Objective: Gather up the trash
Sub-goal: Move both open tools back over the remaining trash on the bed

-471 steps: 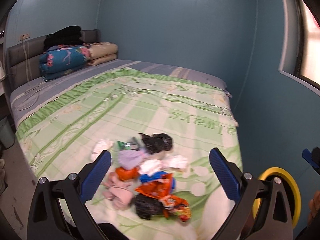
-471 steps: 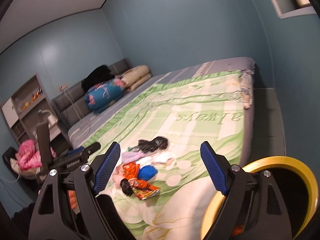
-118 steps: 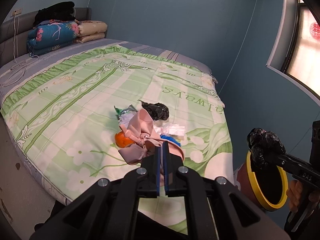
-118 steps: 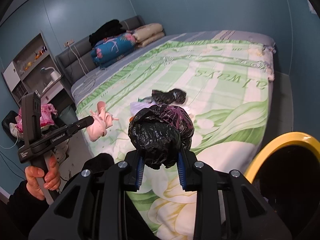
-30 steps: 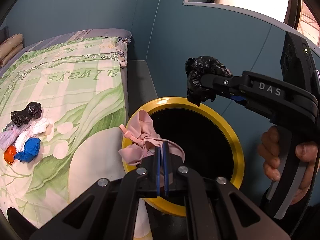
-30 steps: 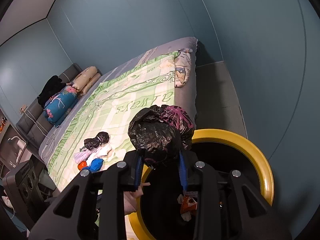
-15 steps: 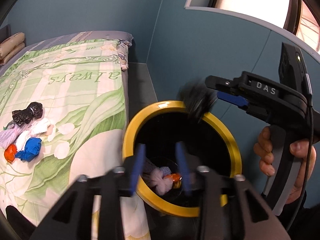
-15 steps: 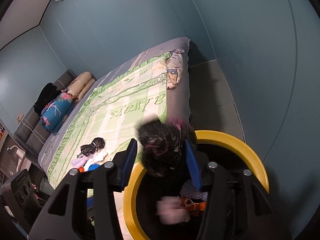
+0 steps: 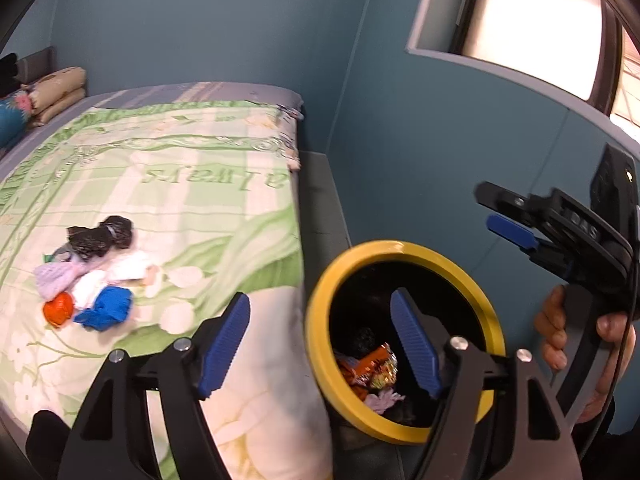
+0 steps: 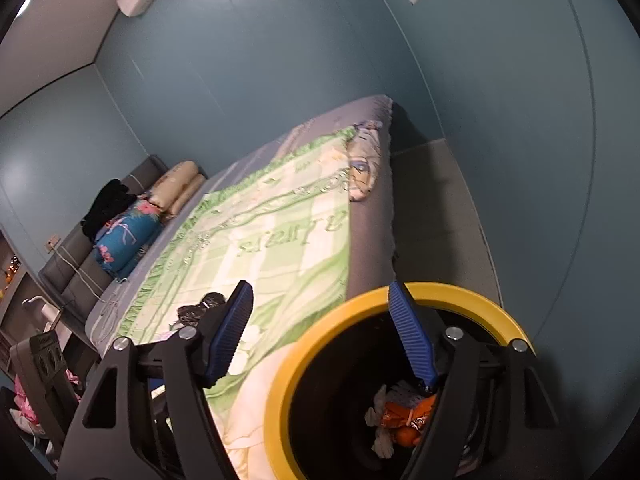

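Hovering over the yellow-rimmed bin (image 9: 320, 312), the left gripper (image 9: 320, 346) and right gripper (image 10: 328, 334) have just been opening, jaws wide and empty. Wrappers (image 9: 368, 368) lie inside; a trash pile (image 9: 90, 276) remains on the bed (image 9: 192, 184), far left.

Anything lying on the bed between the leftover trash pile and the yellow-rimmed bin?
Nothing: in the left wrist view, bare green floral bedspread separates the trash pile from the yellow-rimmed black bin.

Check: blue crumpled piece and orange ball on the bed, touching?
Apart. Left wrist view shows white trash between blue piece and orange ball.
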{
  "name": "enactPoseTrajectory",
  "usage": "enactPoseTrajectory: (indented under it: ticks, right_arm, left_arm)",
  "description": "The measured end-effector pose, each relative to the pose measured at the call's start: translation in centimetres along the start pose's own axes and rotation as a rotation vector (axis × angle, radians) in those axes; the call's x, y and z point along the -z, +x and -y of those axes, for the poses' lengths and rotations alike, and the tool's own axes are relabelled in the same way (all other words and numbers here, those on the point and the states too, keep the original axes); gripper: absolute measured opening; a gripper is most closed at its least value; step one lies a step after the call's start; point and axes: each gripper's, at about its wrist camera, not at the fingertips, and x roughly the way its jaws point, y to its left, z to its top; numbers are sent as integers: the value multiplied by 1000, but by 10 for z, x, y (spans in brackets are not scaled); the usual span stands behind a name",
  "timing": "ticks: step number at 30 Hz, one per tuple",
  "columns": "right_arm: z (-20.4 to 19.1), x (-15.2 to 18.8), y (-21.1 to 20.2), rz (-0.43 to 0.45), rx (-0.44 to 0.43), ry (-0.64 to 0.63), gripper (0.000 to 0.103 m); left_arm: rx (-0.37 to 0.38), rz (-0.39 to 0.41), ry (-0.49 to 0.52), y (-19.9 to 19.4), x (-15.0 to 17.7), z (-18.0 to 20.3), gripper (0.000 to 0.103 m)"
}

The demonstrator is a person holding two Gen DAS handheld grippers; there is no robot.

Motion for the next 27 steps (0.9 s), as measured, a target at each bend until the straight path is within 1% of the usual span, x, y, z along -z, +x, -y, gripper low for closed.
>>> enactPoseTrajectory:
  ticks: [5,8,12,14,19,24,27]
  right_arm:
    - [-17,-1,1,10,-42,-41,71]
    - [-32,-3,3,16,-69,-80,75]
    - [-58,-5,8,30,-101,-134,76]
    - [-70,-6,12,31,-121,-151,79]
    - [-99,-6,23,23,-150,-200,81]
    - [-127,-1,41,-11,-175,-244,81]
    - [-146,4,56,-40,-188,-263,81]
  left_arm:
    - [-49,40,-25,-13,-7,-22,79]
    - [-75,58,-37,-21,-10,-37,81]
    - [-120,78,-58,-32,-13,-62,85]
    - [-141,86,-75,-36,-14,-78,85]
    - [-198,100,-115,-47,-12,-116,85]
    - [-260,110,-169,-56,-9,-159,85]
    - [-285,110,-212,-58,-7,-185,85]
